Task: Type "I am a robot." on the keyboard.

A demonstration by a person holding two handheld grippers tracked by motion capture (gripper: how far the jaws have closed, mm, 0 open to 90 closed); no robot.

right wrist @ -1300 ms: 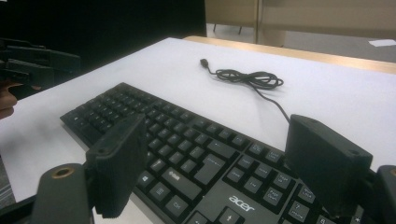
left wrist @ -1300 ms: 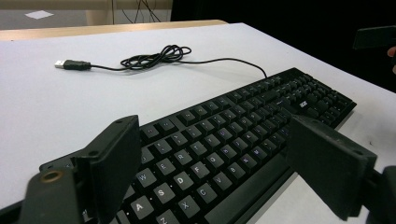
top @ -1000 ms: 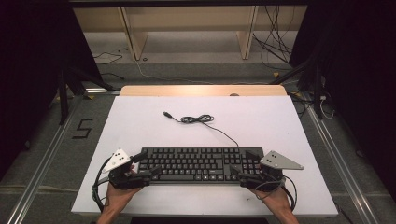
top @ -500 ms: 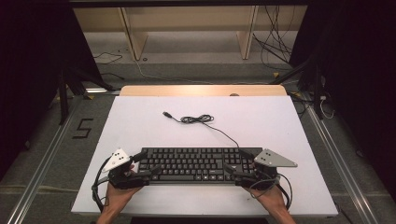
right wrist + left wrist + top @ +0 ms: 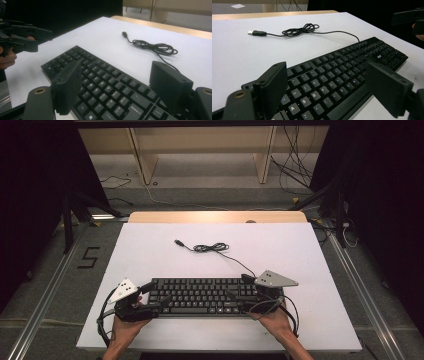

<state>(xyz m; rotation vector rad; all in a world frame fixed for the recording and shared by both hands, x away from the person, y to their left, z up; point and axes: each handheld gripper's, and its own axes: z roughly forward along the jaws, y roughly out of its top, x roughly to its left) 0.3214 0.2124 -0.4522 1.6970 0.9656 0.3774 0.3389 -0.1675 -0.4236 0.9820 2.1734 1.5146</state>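
One black keyboard (image 5: 202,296) with one coiled cable (image 5: 212,248), flanked by two grippers, left gripper (image 5: 150,295) and right gripper (image 5: 240,287), jaws apart astride either end.

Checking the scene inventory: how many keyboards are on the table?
1. The black keyboard lies along the near edge of the white table, between the left gripper and the right gripper. Its cable trails toward the table's middle. Nothing looks hidden.
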